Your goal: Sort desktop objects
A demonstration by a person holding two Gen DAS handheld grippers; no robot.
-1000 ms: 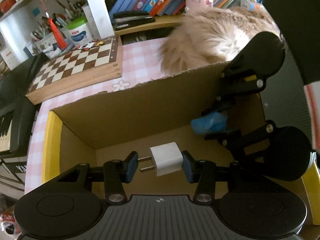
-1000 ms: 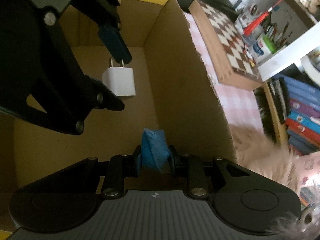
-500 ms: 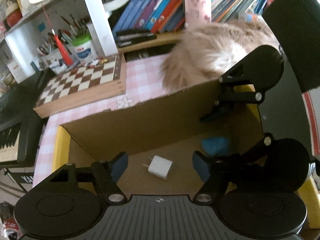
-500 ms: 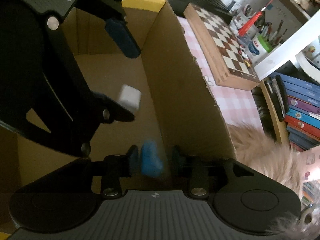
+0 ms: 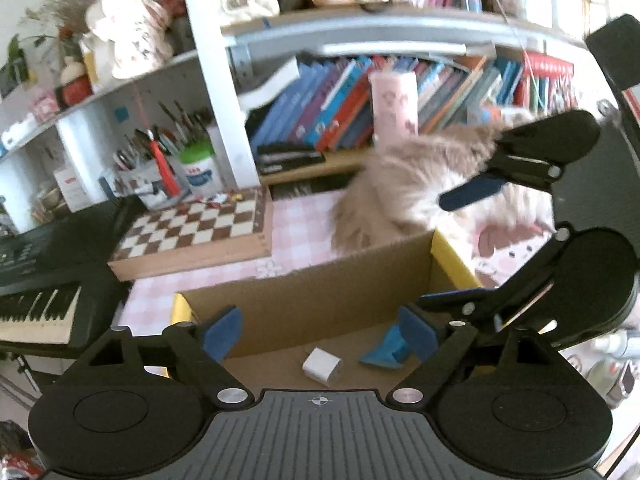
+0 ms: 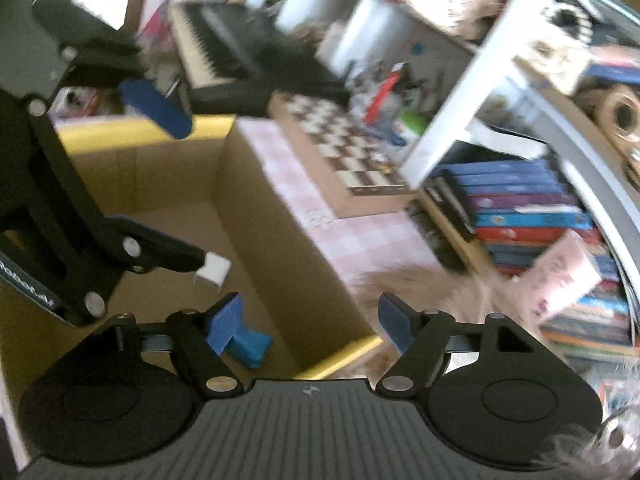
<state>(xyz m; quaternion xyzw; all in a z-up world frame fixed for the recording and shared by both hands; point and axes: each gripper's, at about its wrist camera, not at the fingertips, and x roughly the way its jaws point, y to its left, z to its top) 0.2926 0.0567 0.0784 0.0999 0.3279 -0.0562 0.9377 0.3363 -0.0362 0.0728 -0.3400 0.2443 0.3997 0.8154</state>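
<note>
Your left gripper (image 5: pixel 320 330) and right gripper (image 6: pixel 310 322) were both opening, jaws apart with nothing between them. The white charger (image 5: pixel 322 368) in the cardboard box (image 5: pixel 340 292) looked light, rigid and slick, best pinched across its flat sides. The blue packet (image 5: pixel 384 354) looked soft and crushable.

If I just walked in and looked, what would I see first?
Probably the cardboard box in the middle, with a white charger and a crumpled blue thing lying on its floor. Right behind the box sits something big, tan and fluffy, on the pink checked tablecloth. To the left, a chessboard lies in front of shelves crammed with books.
</note>
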